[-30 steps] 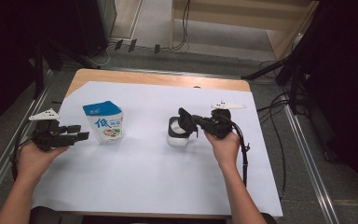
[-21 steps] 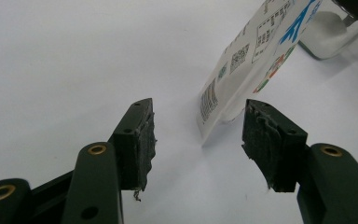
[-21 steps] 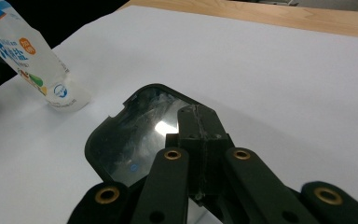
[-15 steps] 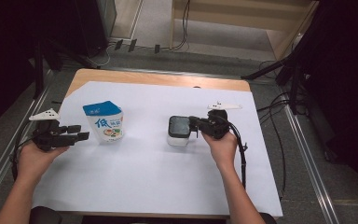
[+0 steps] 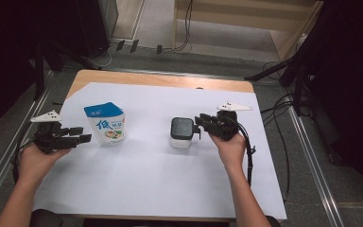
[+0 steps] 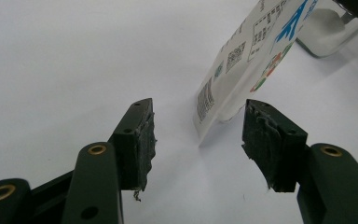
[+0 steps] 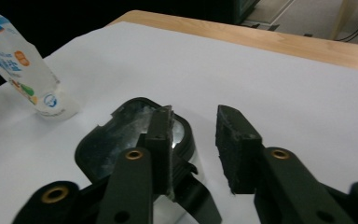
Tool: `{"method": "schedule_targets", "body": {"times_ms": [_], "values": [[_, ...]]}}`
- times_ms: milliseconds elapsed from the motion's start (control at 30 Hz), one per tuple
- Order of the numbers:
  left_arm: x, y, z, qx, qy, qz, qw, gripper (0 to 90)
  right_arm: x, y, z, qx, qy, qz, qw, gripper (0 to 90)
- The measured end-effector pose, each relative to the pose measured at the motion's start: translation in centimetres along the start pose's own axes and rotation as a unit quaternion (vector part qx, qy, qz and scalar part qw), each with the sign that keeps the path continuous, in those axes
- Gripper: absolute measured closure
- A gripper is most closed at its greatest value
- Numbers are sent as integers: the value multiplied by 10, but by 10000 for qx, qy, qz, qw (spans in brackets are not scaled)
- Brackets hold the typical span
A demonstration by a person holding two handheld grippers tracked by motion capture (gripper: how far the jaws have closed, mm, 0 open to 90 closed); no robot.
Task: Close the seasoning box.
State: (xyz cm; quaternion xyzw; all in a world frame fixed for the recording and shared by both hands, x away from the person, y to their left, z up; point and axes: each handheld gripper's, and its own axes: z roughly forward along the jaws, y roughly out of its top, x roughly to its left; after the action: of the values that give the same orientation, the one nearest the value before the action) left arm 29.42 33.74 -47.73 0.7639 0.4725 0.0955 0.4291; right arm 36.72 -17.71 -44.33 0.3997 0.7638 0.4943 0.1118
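Note:
A white pouch (image 5: 105,124) with a blue top and printed labels stands upright at the left of the white sheet. A clear container with a black lid (image 5: 182,131) stands at the middle. My right gripper (image 5: 200,126) is open just right of the container, and in the right gripper view its left jaw overlaps the black lid (image 7: 121,140) with nothing between the jaws (image 7: 194,114). Open too, my left gripper (image 5: 82,138) lies just left of the pouch. In the left gripper view the pouch's lower edge (image 6: 223,93) lies just beyond the jaws (image 6: 199,109).
A white sheet (image 5: 137,179) covers most of the wooden table (image 5: 160,79). Cables trail along the floor behind the table and down its right side. Metal rails run along the floor on both sides.
The container went from tilted in my right gripper to standing upright on the sheet. The right gripper has let go and drawn slightly right. The left gripper and pouch have stayed put.

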Motion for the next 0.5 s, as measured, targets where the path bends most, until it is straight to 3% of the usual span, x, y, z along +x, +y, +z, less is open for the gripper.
{"method": "schedule_targets", "body": {"times_ms": [267, 500], "values": [[-1, 0, 1, 10, -4, 12, 10000, 447, -9, -6, -8, -81, -354, -169, 9992, 617], [1, 0, 4, -14, 30, -12, 10000, 446, -20, -13, -16, -162, -596, -59, 9981, 576]]}}
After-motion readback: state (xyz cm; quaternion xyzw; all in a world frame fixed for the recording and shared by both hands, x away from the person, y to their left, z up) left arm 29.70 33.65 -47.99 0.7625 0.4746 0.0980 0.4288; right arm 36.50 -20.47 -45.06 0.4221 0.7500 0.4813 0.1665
